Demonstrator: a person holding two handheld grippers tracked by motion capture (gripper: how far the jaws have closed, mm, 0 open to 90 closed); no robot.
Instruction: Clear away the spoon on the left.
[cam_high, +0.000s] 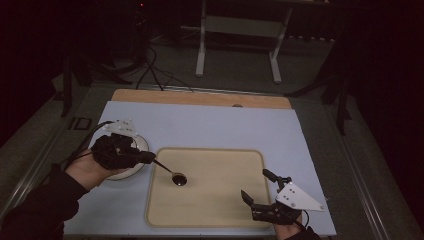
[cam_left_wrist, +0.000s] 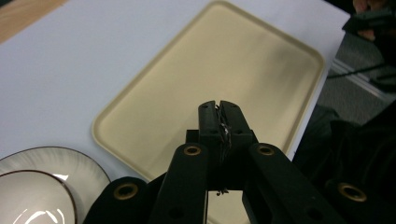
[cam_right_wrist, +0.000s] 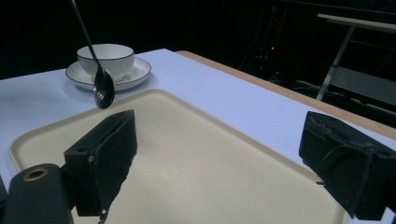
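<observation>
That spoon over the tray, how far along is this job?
Done: the left gripper is shut on the spoon, and its bowl hangs above the tray, away from the cup and saucer. In hand: carrying it over the tray. Left, probably: setting it down and letting go. The right gripper waits open, holding nothing.

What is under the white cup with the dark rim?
A white saucer with a dark rim lies under the white cup. Its centre is covered by the cup.

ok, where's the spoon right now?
In the high view the spoon is held by the left gripper, its bowl over the left part of the beige tray, right of the cup and saucer.
</observation>
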